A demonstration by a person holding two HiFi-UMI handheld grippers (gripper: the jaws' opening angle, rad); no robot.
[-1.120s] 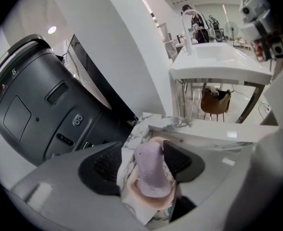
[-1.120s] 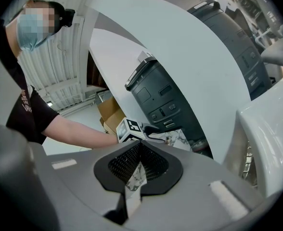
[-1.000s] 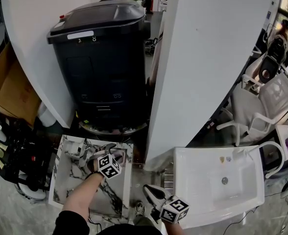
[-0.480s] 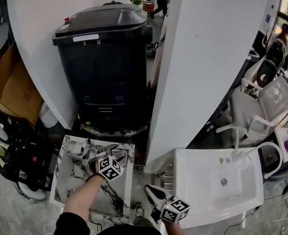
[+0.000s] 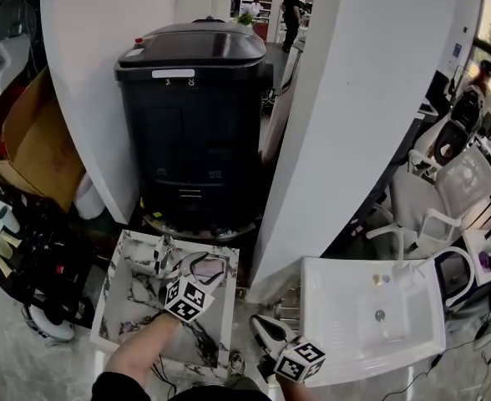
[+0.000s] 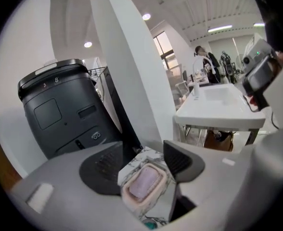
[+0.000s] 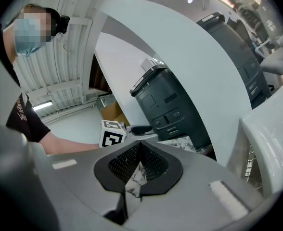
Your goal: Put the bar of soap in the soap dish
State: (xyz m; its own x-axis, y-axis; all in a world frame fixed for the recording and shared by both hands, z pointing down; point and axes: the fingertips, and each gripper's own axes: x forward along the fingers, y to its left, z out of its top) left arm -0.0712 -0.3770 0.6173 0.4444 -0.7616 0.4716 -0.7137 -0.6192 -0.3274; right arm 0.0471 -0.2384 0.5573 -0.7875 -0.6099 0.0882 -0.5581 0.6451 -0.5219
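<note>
soap (image 6: pixel 143 185) lies in soap dish (image 6: pixel 128 199); left claw (image 6: pixel 144 159) spread, right claw (image 7: pixel 139 152) closed, empty. risk: a withdrawing jaw could knock it off bench (image 5: pixel 127 309).

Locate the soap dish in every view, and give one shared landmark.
Head view: soap dish on the marbled table's far right part, beside the left tool.
Left gripper view: soap dish low centre, framed by the open jaws.
Right gripper view: not visible.
Shared landmark: black bin.

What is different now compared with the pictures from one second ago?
The left gripper drew back slightly toward the person, jaws open, uncovering the soap lying in the soap dish on the marble table. Whether it released the soap just now is unclear. The right gripper, shut, stayed beside the sink.
</note>
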